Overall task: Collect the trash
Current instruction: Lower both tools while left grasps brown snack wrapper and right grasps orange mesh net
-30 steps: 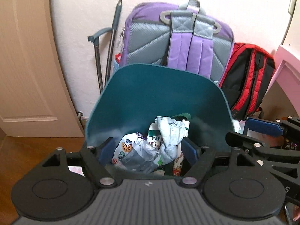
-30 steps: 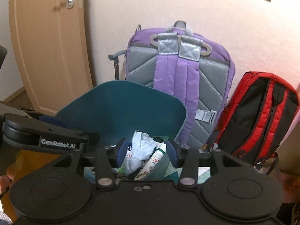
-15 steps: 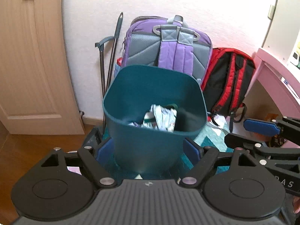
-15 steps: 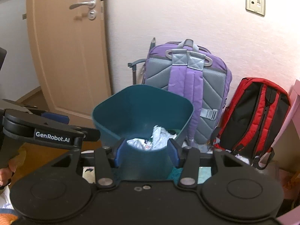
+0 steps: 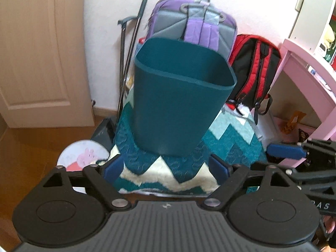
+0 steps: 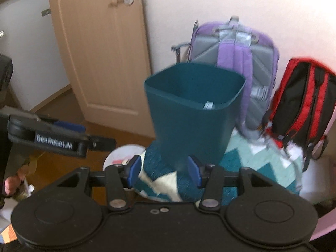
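Observation:
A teal trash bin point(image 5: 174, 105) stands upright on a teal, white and mint zigzag rug point(image 5: 226, 145); it also shows in the right wrist view point(image 6: 193, 115). Only a scrap of pale trash point(image 6: 208, 105) peeks over its rim; the rest of its contents are hidden. My left gripper point(image 5: 166, 169) is open and empty, low in front of the bin. My right gripper point(image 6: 164, 171) is open and empty, also short of the bin. Each gripper shows at the edge of the other's view.
A purple backpack point(image 5: 193, 23) and a red and black backpack point(image 5: 255, 67) lean on the wall behind the bin. A wooden door point(image 6: 105, 48) stands left. A pink desk point(image 5: 308, 77) is right. A round Peppa Pig mat point(image 5: 83, 155) lies on the floor.
Both grippers have pulled back and down from over the bin's opening. The trash inside, visible before, is now hidden below the rim. The jaws stay open.

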Demonstrator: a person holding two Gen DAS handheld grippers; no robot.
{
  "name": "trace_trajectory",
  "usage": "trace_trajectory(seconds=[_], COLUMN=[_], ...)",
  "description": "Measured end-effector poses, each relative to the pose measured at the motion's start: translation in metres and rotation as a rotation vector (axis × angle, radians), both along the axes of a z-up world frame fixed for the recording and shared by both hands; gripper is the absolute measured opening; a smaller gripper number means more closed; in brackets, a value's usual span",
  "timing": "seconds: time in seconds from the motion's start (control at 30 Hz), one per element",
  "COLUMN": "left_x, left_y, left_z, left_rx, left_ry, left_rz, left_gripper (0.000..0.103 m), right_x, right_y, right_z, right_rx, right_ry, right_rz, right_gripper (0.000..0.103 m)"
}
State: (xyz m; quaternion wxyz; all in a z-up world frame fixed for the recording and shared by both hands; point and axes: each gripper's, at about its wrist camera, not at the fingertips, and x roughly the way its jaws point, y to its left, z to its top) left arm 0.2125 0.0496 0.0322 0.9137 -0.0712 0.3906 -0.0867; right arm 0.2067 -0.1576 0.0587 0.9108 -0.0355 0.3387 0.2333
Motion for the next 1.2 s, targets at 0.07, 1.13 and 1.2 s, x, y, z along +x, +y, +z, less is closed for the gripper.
trace_trajectory(seconds=[0.07,1.13,1.2], left_x=[-0.003,0.088,0.082], left_y=[0.008,0.079,0.076], left_z=[-0.017,-0.445,-0.473], left_rx=[-0.017,0.176,0.193], left_ry=[0.015,0.709,0.738], left_rz=[0.003,-0.220,-0.270], left_gripper=[0.098,0.099,0.099], right_x=[-0.003,0.097,0.104], right_y=[0.003,0.073,0.077], right_z=[-0.017,-0.406,-0.427], right_rx=[0.000,-0.112,-0.121], right_ry=[0.034,0.660,0.684], right_rz=[0.011,-0.110,-0.116], right_gripper=[0.049,0.049,0.049])
